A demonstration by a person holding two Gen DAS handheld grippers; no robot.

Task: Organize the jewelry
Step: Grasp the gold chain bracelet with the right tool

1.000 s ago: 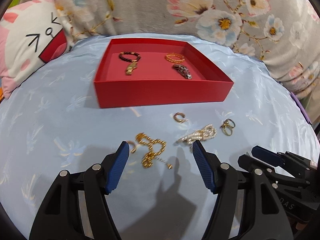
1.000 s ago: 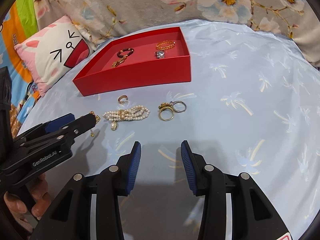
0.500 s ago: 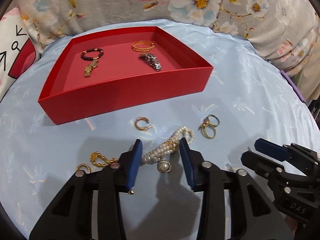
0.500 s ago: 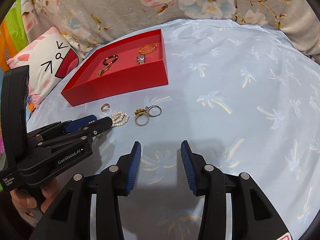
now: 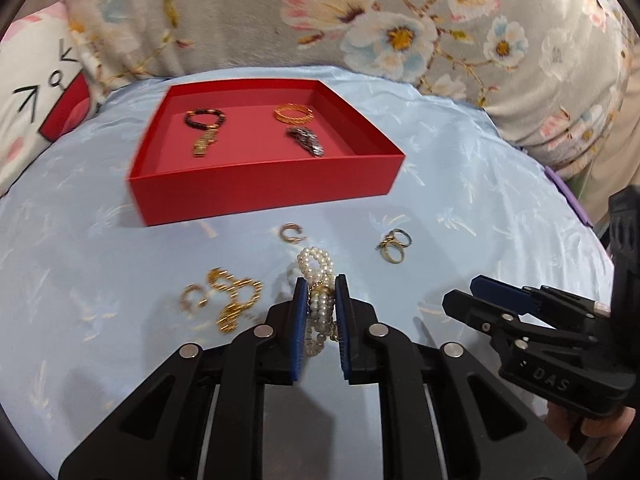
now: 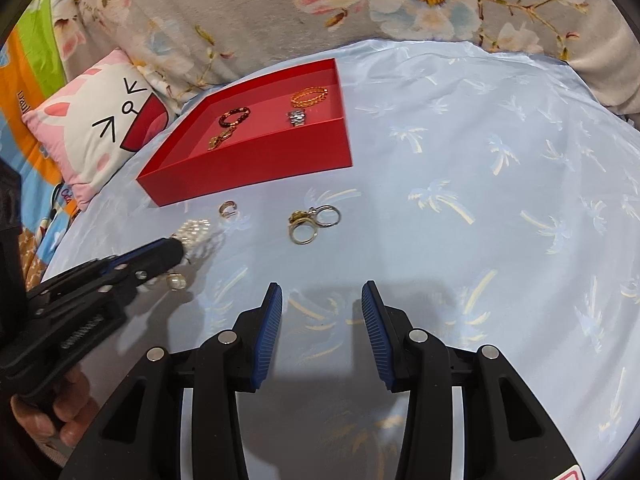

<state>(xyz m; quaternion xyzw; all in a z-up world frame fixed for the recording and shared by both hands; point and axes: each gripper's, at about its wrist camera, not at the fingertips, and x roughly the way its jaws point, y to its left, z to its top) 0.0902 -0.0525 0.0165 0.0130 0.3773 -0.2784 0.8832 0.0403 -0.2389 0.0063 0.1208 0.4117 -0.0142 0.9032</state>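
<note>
The letters "DAS" stand in pale relief on the black body of the right claw (image 5: pixel 496 300), seen to the right of the left claw (image 5: pixel 321 304) in the left wrist view. On the striped cloth (image 6: pixel 24 96) far left of the right claw (image 6: pixel 322 320), a few dark letters show, too cut off to read.

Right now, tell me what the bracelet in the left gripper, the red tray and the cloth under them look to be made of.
Pearl bracelet: glossy white round beads, pearl or imitation, with a gold-coloured fitting; the left gripper is shut on it.
Red tray: matte, sharp-edged thin walls, likely card or paperboard.
Blue cloth: satin-like fabric, with sheen and a woven palm pattern.
</note>
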